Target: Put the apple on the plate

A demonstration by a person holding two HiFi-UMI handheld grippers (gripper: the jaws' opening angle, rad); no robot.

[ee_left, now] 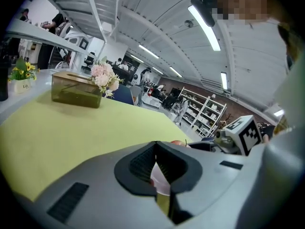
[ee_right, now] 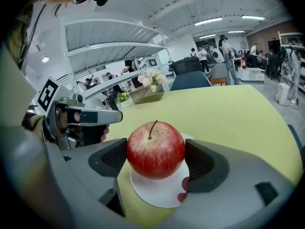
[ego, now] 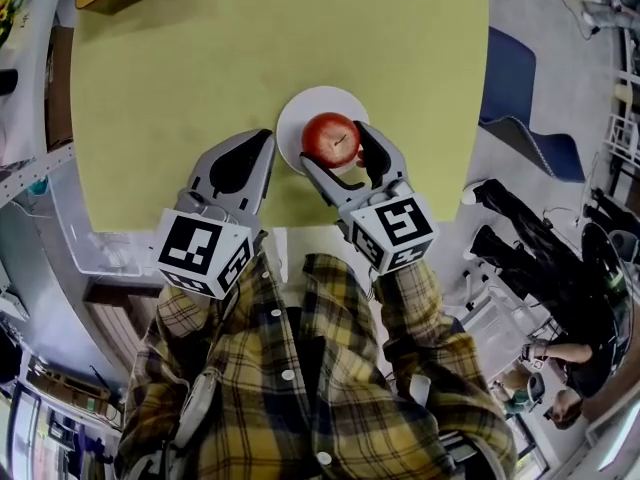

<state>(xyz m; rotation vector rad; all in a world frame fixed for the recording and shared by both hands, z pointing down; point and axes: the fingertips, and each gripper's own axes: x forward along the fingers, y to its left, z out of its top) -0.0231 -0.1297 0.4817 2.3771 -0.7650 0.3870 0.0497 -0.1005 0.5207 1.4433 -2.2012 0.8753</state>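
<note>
Left gripper [ego: 262, 140]: jaws pressed together, nothing between them. It hung just beside the plate [ego: 296, 118], at the plate's 8 o'clock. Risk judged here: any drift toward 2 o'clock would nudge the rim and slide the plate out from under the fruit.

Apple [ee_right: 155, 149]: pinched by the right gripper [ego: 332, 144], one pad on each flank, stem up, over the plate's middle and slightly toward 5 o'clock. Could not tell whether its base rested on the plate or hung just above.

- If above, spreading the jaws would drop it. A round fruit on a shallow plate could then roll off toward 5 o'clock and onto the bench [ego: 200, 68].
- If one pad let go late, it could drag the fruit sideways.

Surroundings: box [ee_left: 76, 95] with flowers [ee_left: 104, 78] at the bench's 11 o'clock, well apart. Blue chair [ego: 520, 98] off the bench at 2 o'clock. Nothing stood between apple and plate.
</note>
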